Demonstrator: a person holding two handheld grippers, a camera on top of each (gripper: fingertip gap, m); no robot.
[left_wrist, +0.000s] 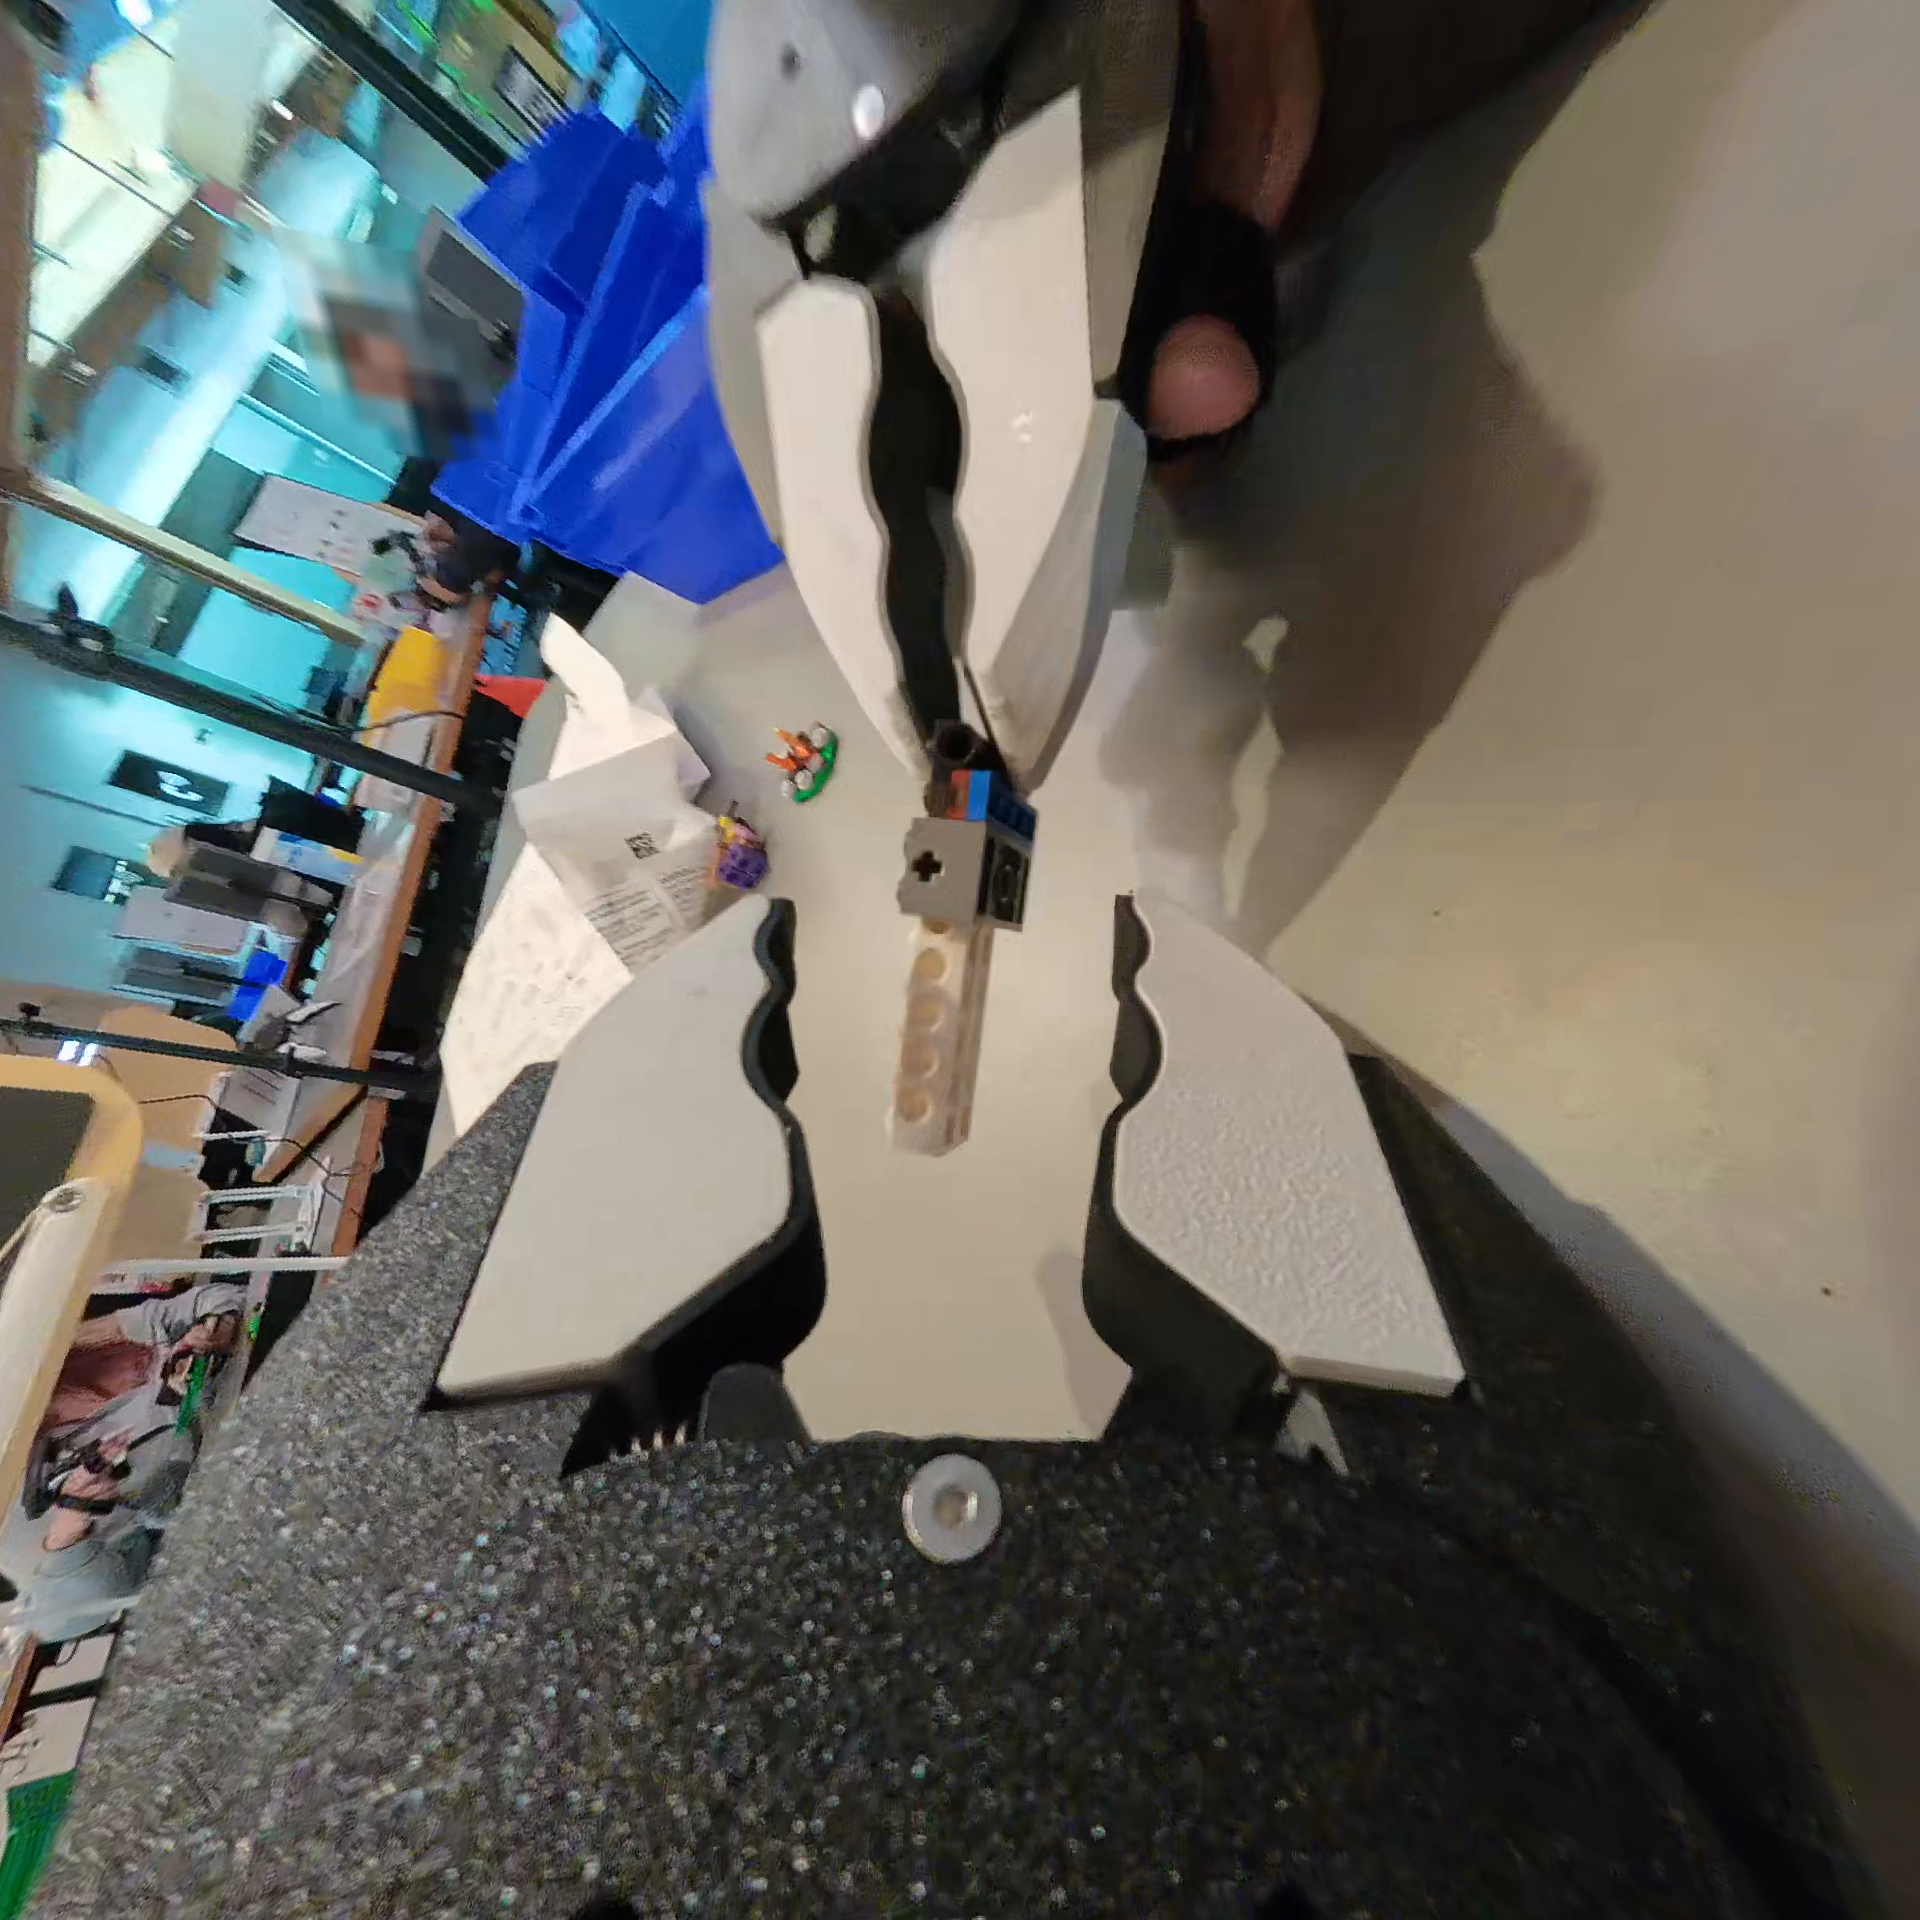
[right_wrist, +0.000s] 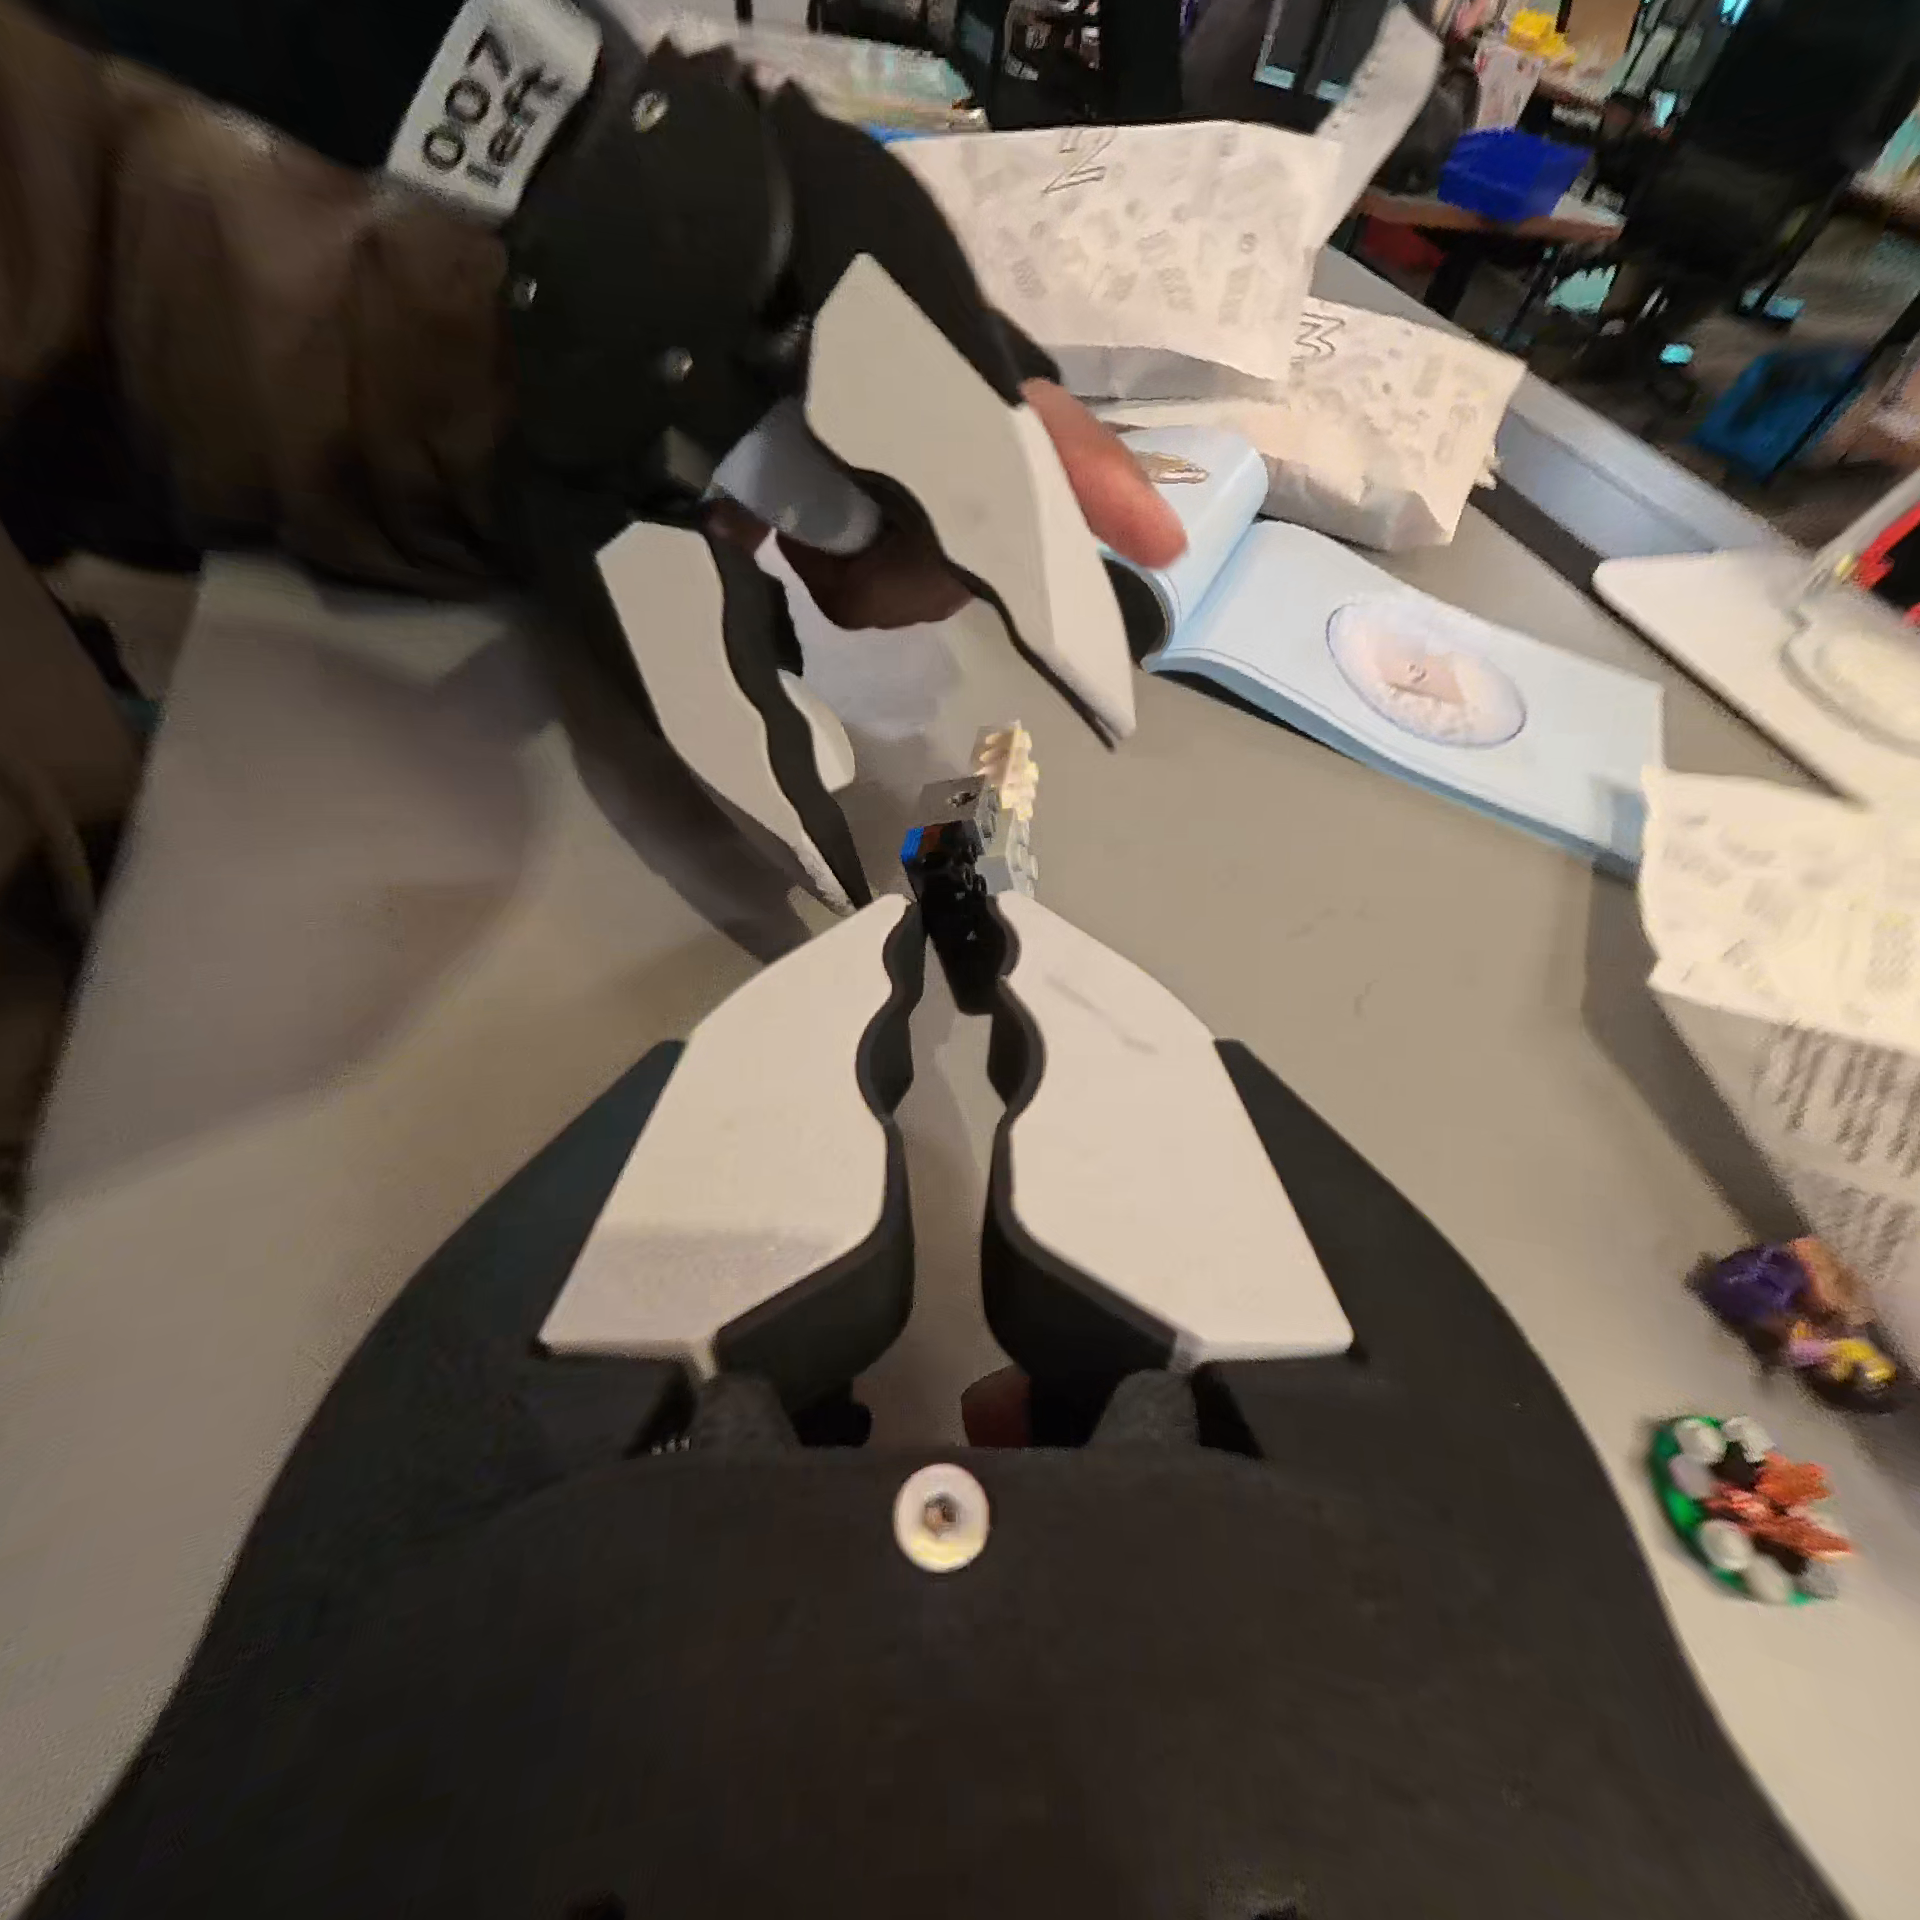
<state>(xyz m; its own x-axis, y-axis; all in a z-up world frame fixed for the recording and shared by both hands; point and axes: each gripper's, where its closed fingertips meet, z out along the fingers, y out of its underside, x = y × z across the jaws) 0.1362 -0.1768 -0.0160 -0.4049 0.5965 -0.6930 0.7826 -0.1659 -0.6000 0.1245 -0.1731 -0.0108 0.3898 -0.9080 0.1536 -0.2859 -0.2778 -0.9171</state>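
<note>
I'm looking into what seems a shared lab or maker workshop, though the background is blurred. My grey table (right_wrist: 1351, 935) carries printed paper bags (right_wrist: 1143, 239), an open booklet (right_wrist: 1403, 665) and 2 small brick models (right_wrist: 1756, 1507). Beyond it stand more long tables (left_wrist: 416, 727), blue bins (left_wrist: 613, 416), a glass wall (left_wrist: 156, 312) and other people (left_wrist: 125, 1382).

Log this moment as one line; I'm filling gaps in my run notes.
left gripper: open, astride brick model's pale bar, not touching | right gripper: shut on brick model, black end | table: paper bags, booklet
</note>
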